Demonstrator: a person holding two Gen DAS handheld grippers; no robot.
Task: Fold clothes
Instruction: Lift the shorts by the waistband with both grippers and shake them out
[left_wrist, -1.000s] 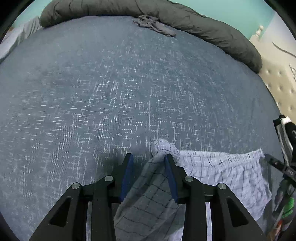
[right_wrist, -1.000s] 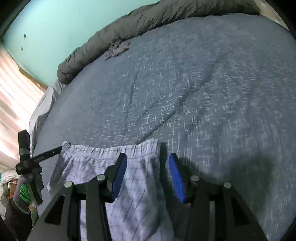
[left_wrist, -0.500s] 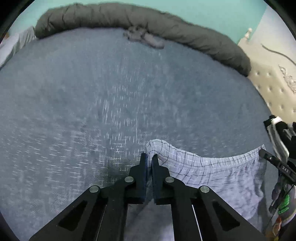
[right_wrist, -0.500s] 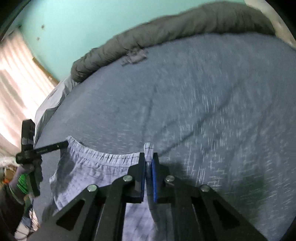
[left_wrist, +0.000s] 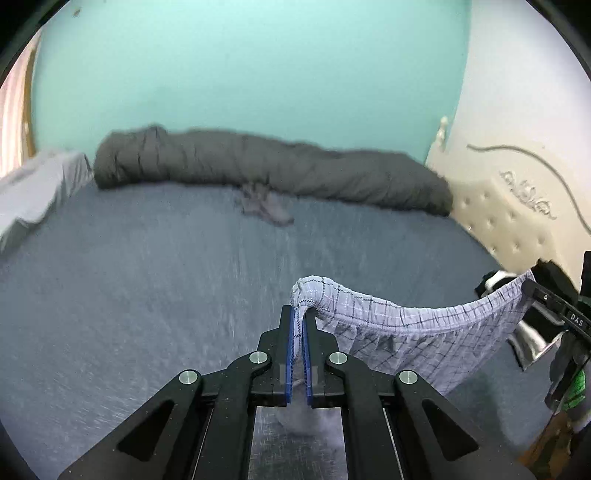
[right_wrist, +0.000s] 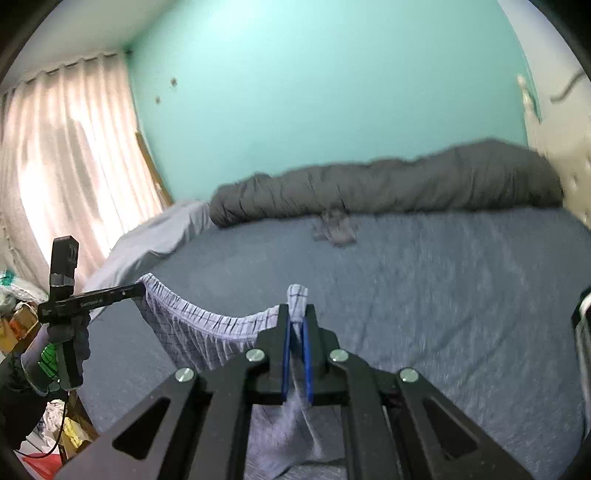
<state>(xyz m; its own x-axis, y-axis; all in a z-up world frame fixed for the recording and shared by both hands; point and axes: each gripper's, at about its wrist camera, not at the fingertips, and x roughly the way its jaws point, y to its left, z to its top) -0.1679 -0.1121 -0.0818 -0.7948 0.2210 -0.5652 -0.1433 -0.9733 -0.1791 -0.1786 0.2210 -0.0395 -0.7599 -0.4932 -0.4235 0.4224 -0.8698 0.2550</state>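
Observation:
A pair of light lavender checked shorts (left_wrist: 413, 328) hangs by its elastic waistband between my two grippers, above the blue-grey bed (left_wrist: 147, 280). My left gripper (left_wrist: 299, 314) is shut on one waistband corner. My right gripper (right_wrist: 296, 314) is shut on the other corner, and the cloth (right_wrist: 207, 325) sags away to the left there. Each gripper shows in the other's view: the right one (left_wrist: 554, 314) at the far right, the left one (right_wrist: 92, 299) at the left. The legs of the shorts hang below, partly hidden by the gripper bodies.
A rolled dark grey duvet (left_wrist: 266, 173) lies along the far side of the bed by the teal wall. A small crumpled grey garment (left_wrist: 264, 206) lies in front of it. A cream tufted headboard (left_wrist: 509, 218) is at the right. Curtains (right_wrist: 66, 177) and floor clutter (right_wrist: 55, 435) are at the left.
Both grippers closed on the waistband corners and lifted the shorts off the bed. Both views now tilt up, showing the wall and the duvet.

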